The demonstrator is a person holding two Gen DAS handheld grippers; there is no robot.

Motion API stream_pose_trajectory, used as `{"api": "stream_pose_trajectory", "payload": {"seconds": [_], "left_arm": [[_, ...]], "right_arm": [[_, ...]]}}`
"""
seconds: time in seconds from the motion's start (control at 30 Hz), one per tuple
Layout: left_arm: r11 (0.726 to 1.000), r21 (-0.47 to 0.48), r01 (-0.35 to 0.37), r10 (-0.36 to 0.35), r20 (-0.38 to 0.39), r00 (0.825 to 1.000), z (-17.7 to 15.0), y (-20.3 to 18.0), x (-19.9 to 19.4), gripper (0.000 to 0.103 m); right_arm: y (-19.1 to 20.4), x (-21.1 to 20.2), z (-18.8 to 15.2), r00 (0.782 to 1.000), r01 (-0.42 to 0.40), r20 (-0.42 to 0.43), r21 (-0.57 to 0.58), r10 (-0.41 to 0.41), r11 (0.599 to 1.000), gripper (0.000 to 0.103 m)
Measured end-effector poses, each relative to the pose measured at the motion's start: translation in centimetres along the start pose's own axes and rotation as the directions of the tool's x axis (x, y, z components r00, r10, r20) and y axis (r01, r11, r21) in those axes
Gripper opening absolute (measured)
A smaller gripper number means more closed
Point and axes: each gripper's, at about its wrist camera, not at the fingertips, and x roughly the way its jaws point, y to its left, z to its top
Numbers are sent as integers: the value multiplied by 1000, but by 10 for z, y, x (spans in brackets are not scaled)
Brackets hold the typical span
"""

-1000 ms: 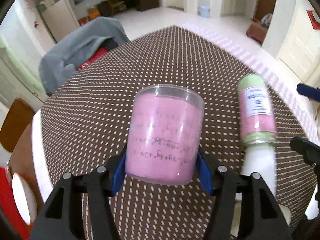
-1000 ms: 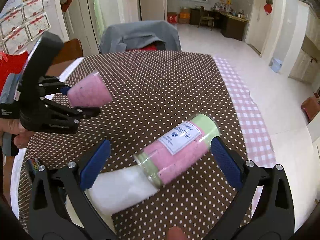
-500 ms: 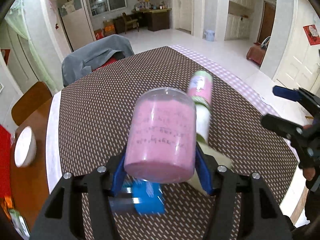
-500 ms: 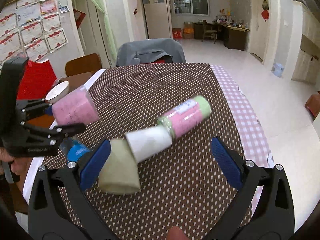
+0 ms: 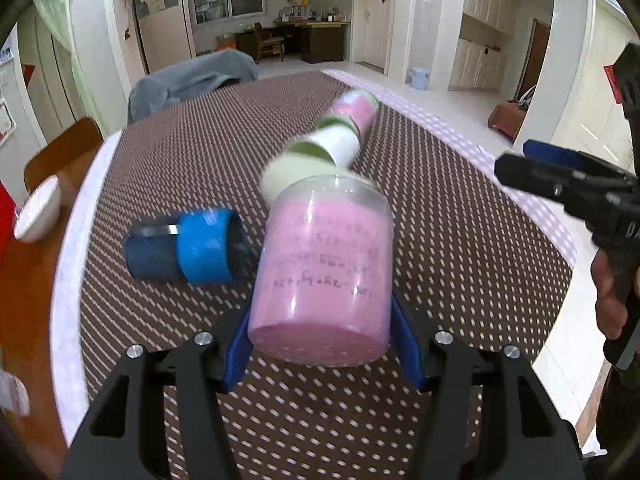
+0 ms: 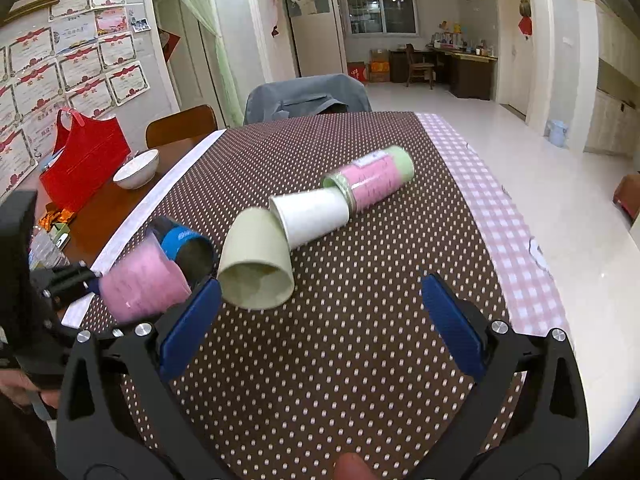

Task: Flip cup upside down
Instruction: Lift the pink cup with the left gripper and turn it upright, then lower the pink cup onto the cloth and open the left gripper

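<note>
My left gripper (image 5: 320, 344) is shut on a clear cup with a pink inside (image 5: 324, 268) and holds it tilted above the dotted tablecloth (image 5: 460, 248). The cup also shows at the left of the right wrist view (image 6: 142, 286), on its side in the left gripper. My right gripper (image 6: 316, 320) is open and empty above the near part of the table, its blue pads (image 6: 452, 324) wide apart. It shows at the right in the left wrist view (image 5: 560, 172).
Several cups lie on their sides: a blue one (image 5: 188, 250) (image 6: 186, 248), a pale green one (image 6: 256, 264), a white one (image 6: 310, 216) and a pink-and-green one (image 6: 372, 178). A white bowl (image 6: 136, 168) and red bag (image 6: 84, 160) stand at left. A grey-covered chair (image 6: 306, 96) stands behind.
My left gripper has pulled back and up with the pink cup, bringing the blue cup into view. My right gripper has drawn back from the lying cups.
</note>
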Motion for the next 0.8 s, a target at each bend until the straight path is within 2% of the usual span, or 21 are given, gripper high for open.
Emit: {"api": "stream_pose_trajectory", "payload": {"seconds": [0.17,0.33,0.37,0.4,0.43,0.6,0.8], "left_arm": [[1000,-19,19,-20,-21,1000,-20,-9,15,60],[1000,2,-5,5,-44,999,-23,-19,30,60],[1000,6,-16,17,-52,998,-23,-21,33,62],[999,11,-34,35,-61,998,-23,-23,37,70],[999,16,-47,48,-60,997,-22,-24,37,74],[997,1,-75,75,-32,997,-25,-22,30,87],[991,-55,-119,121,42,992,-33,-14,0,87]], "right_arm": [[0,-3,-9,1000,1,-7,7,-1,1000,98],[-2,-1,-13,1000,8,-16,20,-7,1000,98],[-3,0,-15,1000,9,-19,23,-8,1000,98],[-4,0,-16,1000,9,-22,27,-9,1000,98],[-5,1,-18,1000,10,-26,31,-9,999,98],[-8,2,-22,999,6,-32,41,-5,999,98],[-7,0,-24,999,-34,-34,50,36,998,98]]}}
